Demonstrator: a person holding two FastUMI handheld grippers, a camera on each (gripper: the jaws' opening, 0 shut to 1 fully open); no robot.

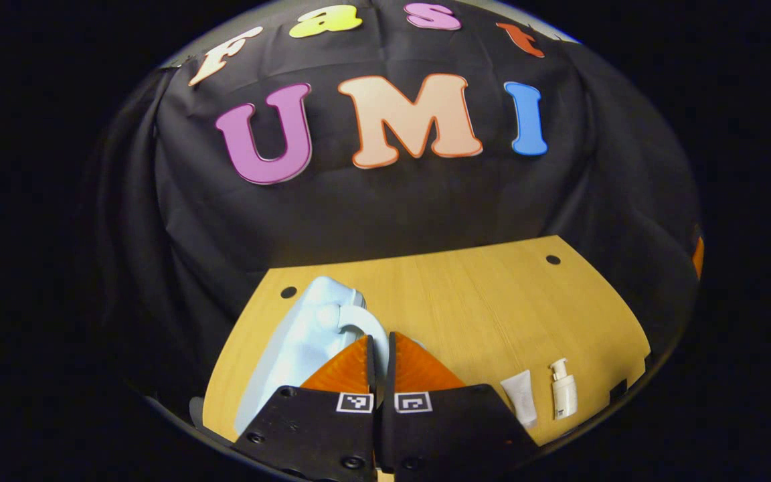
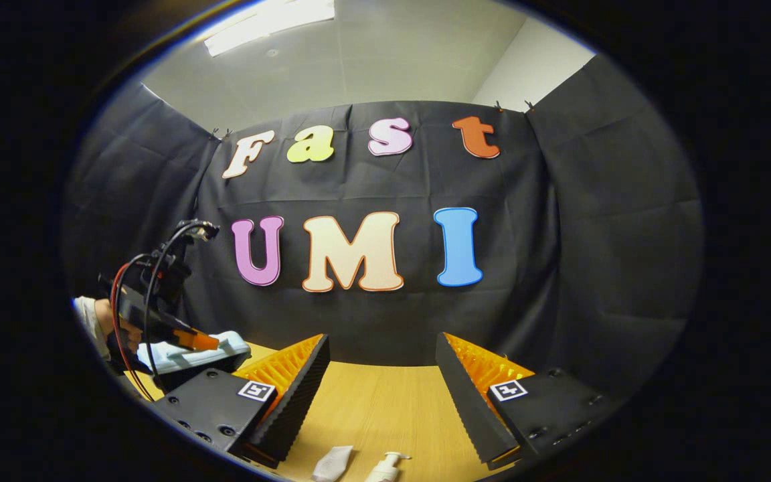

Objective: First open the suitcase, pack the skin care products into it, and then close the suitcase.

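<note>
1. Fingers (image 1: pixel 367 365) of left gripper (image 1: pixel 381 348) closed together, nothing between, just beside suitcase (image 1: pixel 305 341).
2. Right gripper (image 2: pixel 382 375) fingers wide apart, empty.
3. Suitcase closed, near table (image 1: pixel 466 301) left edge.
4. Tube (image 1: pixel 519 398) and pump bottle (image 1: pixel 563 391) near right front corner.

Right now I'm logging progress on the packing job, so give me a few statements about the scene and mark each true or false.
1. The suitcase lies closed on the table. True.
2. The left gripper is wide open. False: its fingers meet, with nothing between them.
3. The right gripper is open. True.
4. The tube and pump bottle are already packed. False: both lie on the table, apart from the suitcase.
5. The tube lies beside the pump bottle. True.
6. The right gripper holds the pump bottle. False: the bottle lies on the table below its open fingers.
</note>
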